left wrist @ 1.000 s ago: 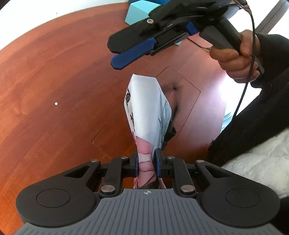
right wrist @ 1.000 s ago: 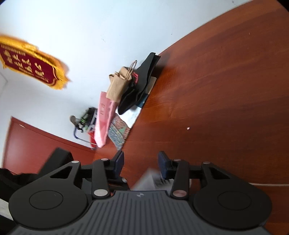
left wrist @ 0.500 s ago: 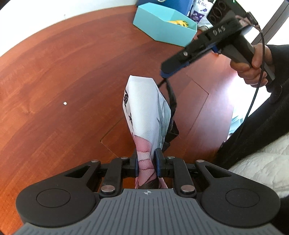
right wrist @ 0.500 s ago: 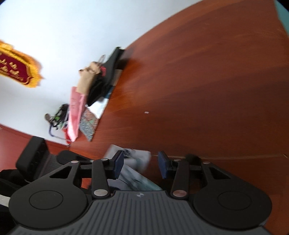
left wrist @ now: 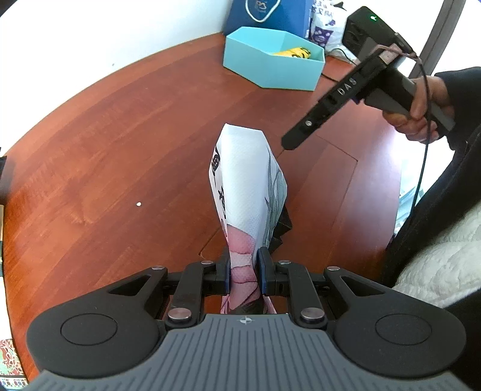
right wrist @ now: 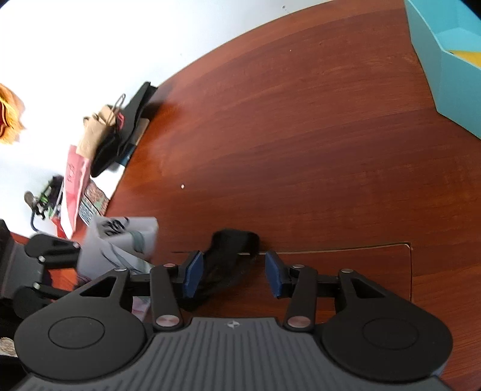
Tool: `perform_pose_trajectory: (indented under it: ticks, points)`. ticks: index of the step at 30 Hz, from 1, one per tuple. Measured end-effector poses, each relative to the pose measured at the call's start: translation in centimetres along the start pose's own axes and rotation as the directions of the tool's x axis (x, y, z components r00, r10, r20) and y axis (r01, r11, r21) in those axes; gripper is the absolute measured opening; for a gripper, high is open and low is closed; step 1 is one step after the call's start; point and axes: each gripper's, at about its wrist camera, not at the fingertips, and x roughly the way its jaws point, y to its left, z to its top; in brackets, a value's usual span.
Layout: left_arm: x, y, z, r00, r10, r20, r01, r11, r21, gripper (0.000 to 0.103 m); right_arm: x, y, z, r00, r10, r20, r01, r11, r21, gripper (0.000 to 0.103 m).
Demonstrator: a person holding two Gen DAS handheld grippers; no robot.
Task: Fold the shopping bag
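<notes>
The folded shopping bag [left wrist: 246, 186], white with pink and black print, stands up from my left gripper [left wrist: 245, 258], which is shut on its lower end. A black handle strap [left wrist: 282, 225] hangs from the bag's right side. My right gripper [left wrist: 288, 144] shows edge-on just right of the bag's top, held by a hand [left wrist: 421, 111]. In the right wrist view the black strap [right wrist: 231, 249] lies between the blue pads of the right gripper [right wrist: 233, 264]. Its jaws are opening and the pads do not press on the strap. The bag [right wrist: 120, 240] appears at the left.
A teal box [left wrist: 273, 66] with something yellow inside stands at the far edge of the brown wooden table [left wrist: 120, 150], with a blue bag [left wrist: 264, 15] behind it. Several other bags [right wrist: 99, 144] are piled at the table's edge. A rectangular panel seam [left wrist: 330, 180] crosses the tabletop.
The right gripper has swung from above the bag to its right and tipped downward. The black strap has come between its fingers. The left gripper keeps its hold on the bag.
</notes>
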Motion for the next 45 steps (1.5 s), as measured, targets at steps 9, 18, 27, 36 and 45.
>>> perform_pose_trajectory:
  ticks: [9, 18, 27, 36, 45]
  points:
    - [1.2, -1.9, 0.2, 0.999, 0.008, -0.042, -0.001, 0.989, 0.148, 0.019, 3.2, 2.4, 1.9, 0.998, -0.036, -0.043, 0.031, 0.992, -0.125, 0.052]
    - [1.5, -3.9, 0.0, 0.997, 0.02, -0.071, 0.001, 0.96, 0.28, 0.019, 6.1, 6.9, 1.6, 0.977, -0.176, -0.124, 0.103, 0.888, -0.449, 0.051]
    - [2.1, -3.7, 0.1, 0.993, 0.01, -0.116, 0.023, 0.961, 0.276, 0.019, 5.6, 7.2, 1.8, 0.993, -0.066, -0.102, 0.013, 0.891, -0.453, 0.009]
    - [2.7, -1.2, 1.1, 0.989, 0.012, -0.146, 0.0, 0.997, 0.079, 0.019, 1.6, 9.4, 1.2, 0.988, 0.127, -0.092, -0.156, 0.846, -0.509, 0.008]
    - [3.6, -1.2, 2.3, 0.977, -0.012, -0.215, 0.028, 0.997, 0.073, 0.019, 1.1, 10.2, 2.0, 0.976, 0.193, -0.101, -0.218, 0.849, -0.482, 0.007]
